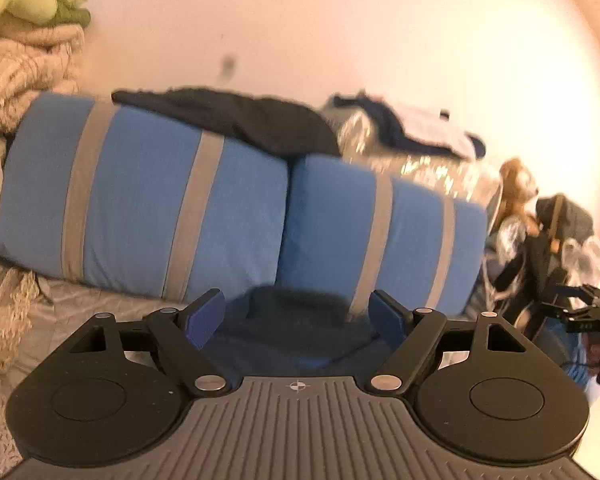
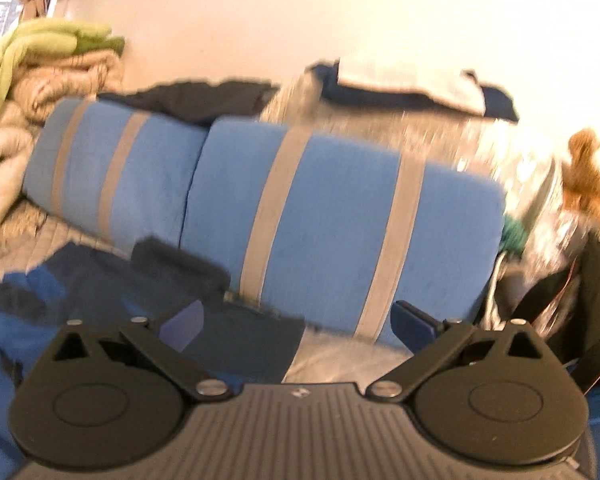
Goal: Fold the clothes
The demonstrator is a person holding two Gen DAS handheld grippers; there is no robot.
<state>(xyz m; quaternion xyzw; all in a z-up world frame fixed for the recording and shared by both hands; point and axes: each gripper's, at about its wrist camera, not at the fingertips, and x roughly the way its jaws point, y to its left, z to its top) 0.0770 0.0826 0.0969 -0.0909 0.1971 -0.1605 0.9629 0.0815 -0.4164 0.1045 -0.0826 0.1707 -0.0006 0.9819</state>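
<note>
A dark navy and blue garment (image 1: 296,332) lies on the bed, right in front of my left gripper (image 1: 298,318), whose blue pads stand wide apart with nothing between them. In the right wrist view the same garment (image 2: 112,280) spreads across the lower left, with a dark folded part near the cushions. My right gripper (image 2: 298,326) is open and empty, above the garment's right edge and the pale bed cover (image 2: 340,356). My right gripper also shows at the far right of the left wrist view (image 1: 588,312).
Two blue cushions with grey stripes (image 1: 148,200) (image 2: 340,216) lean against the wall. A black garment (image 1: 236,116) lies on top of them. Beige and green blankets (image 1: 24,52) pile at the left. A shiny wrapped bundle (image 2: 400,128), a plush toy (image 2: 592,172) and dark bags stand at the right.
</note>
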